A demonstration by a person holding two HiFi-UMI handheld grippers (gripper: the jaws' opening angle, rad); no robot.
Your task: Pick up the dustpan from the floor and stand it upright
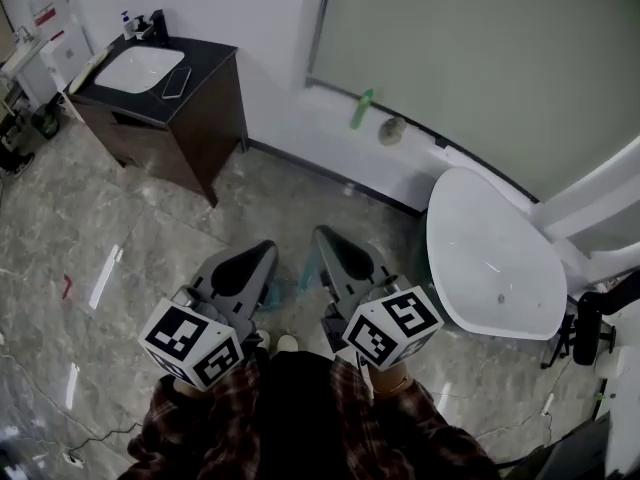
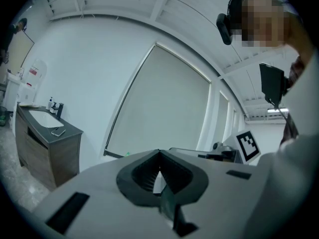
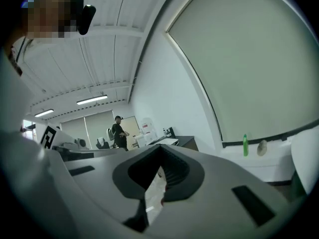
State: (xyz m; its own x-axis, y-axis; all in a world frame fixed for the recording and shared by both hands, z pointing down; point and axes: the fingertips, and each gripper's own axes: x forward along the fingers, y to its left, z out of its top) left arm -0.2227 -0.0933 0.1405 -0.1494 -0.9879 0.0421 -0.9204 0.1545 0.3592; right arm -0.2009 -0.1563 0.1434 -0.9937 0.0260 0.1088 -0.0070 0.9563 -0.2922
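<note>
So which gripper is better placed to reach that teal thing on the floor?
Probably left. The teal thing lies between both shut grippers, but the left gripper has a green strip below its jaws in its view; the right gripper sees only floor.

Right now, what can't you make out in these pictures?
- Dustpan: no view shows it plainly. Head view has only a teal sliver between the left gripper and right gripper, which hide the rest.
- Floor beneath the person: head view, covered by the sleeves.
- Items by the sink: head view, too small.
- Person: right gripper view, too small.
</note>
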